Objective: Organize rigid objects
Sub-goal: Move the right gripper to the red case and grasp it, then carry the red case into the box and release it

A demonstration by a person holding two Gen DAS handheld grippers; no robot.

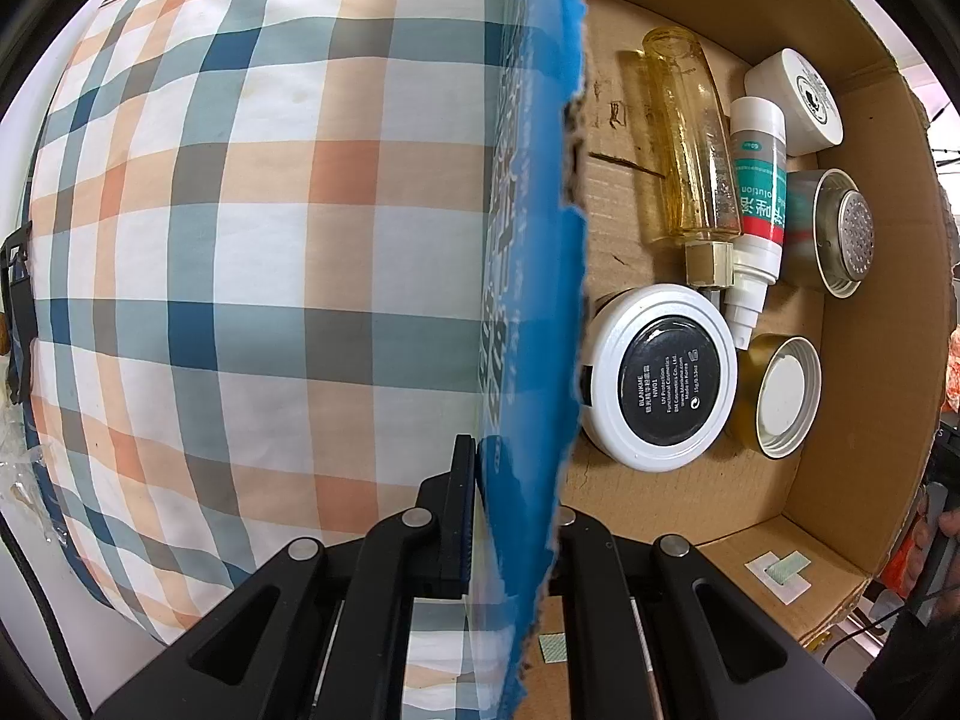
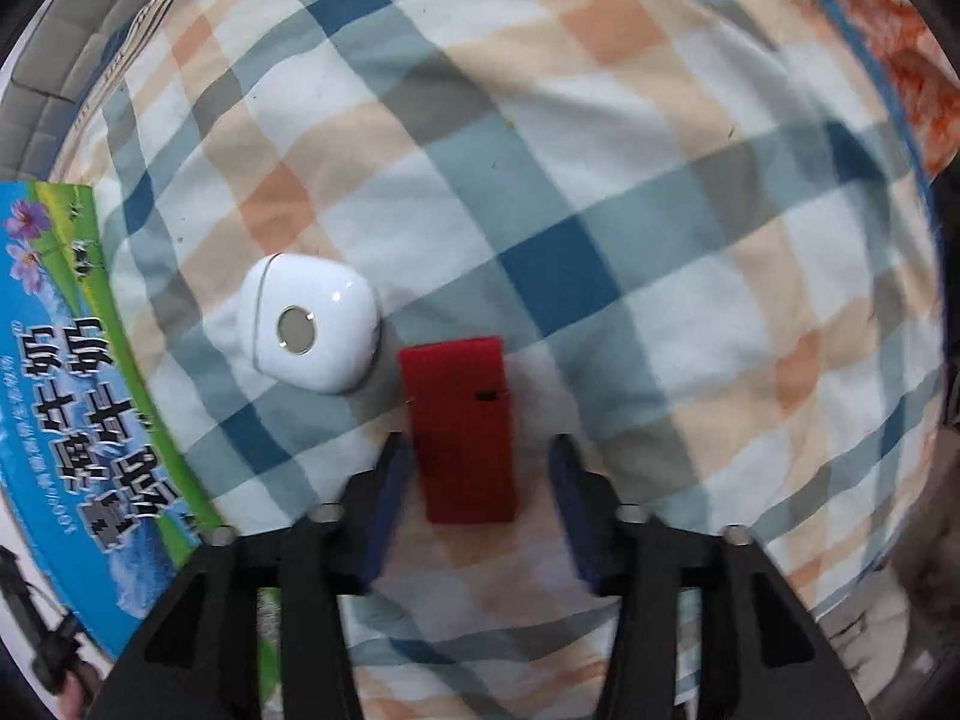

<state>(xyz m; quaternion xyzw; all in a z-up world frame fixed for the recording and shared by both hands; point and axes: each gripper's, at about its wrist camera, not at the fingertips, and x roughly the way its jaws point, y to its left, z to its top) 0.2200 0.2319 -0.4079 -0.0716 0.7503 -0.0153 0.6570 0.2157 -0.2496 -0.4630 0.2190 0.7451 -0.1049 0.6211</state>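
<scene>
Brown corrugated cardboard box [image 1: 750, 504] at the right of the left wrist view, its blue-printed wall [image 1: 528, 312] running up the middle. Left tongs [image 1: 510, 516] clamped on that wall at bottom centre. Inside, lying together: yellow clear glass bottle [image 1: 696, 138], white tube bottle with green and red label [image 1: 759, 180], white round jar [image 1: 798, 102], metal perforated cap [image 1: 840, 234], white compact with black centre [image 1: 660, 378], gold lid [image 1: 780, 396]. Checked plaid cloth [image 1: 240, 240] filling the left half.

In the right wrist view, right tongs [image 2: 474, 498] spread apart at bottom centre, red rectangular block [image 2: 462, 426] between the pads on the cloth, nearly against the left pad. White rounded case with silver button [image 2: 309, 324] just upper left of the block.
</scene>
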